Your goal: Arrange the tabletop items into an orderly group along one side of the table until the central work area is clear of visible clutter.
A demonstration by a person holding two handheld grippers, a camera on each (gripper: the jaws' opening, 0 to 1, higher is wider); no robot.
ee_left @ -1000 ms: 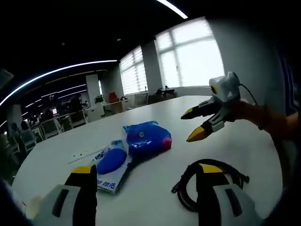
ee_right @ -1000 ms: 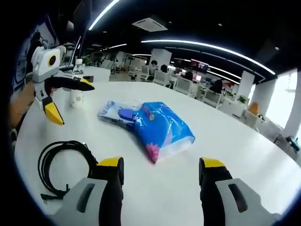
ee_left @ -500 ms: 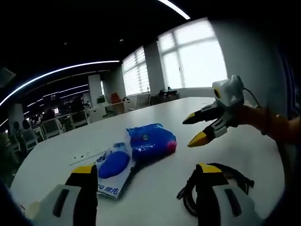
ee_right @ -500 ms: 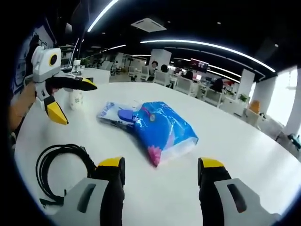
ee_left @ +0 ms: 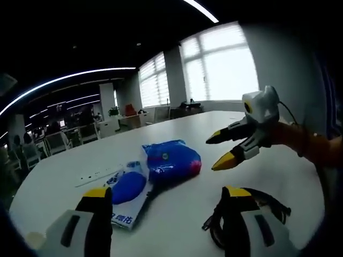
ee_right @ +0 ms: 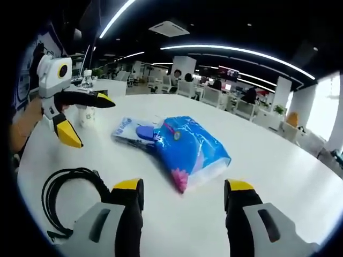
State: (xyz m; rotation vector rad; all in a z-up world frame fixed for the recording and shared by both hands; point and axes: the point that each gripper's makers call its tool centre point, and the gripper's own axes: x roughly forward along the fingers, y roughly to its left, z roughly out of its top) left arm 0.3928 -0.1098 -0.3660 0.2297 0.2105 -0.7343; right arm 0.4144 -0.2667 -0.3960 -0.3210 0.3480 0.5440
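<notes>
A puffy blue bag [ee_left: 171,160] lies mid-table, and a flat white-and-blue pack [ee_left: 126,190] overlaps its near side. A coiled black cable [ee_left: 257,210] rests behind my left gripper's right jaw. My left gripper [ee_left: 166,195] is open and empty, hovering short of the pack. My right gripper [ee_left: 217,151] comes in from the right, open, above the table beside the bag. In the right gripper view the bag [ee_right: 190,147], pack [ee_right: 131,131] and cable [ee_right: 69,193] lie ahead of my open right gripper [ee_right: 183,187]. The left gripper [ee_right: 90,122] hangs open at the left.
A white power strip [ee_left: 96,174] lies beyond the pack. A paper cup [ee_right: 86,115] stands on the table behind the left gripper, with a bottle [ee_right: 86,77] farther back. The round white table [ee_right: 278,160] stretches right; office desks and chairs fill the background.
Both grippers have drifted a little closer to the bag and pack, staying open. The bag, pack and cable lie where they were.
</notes>
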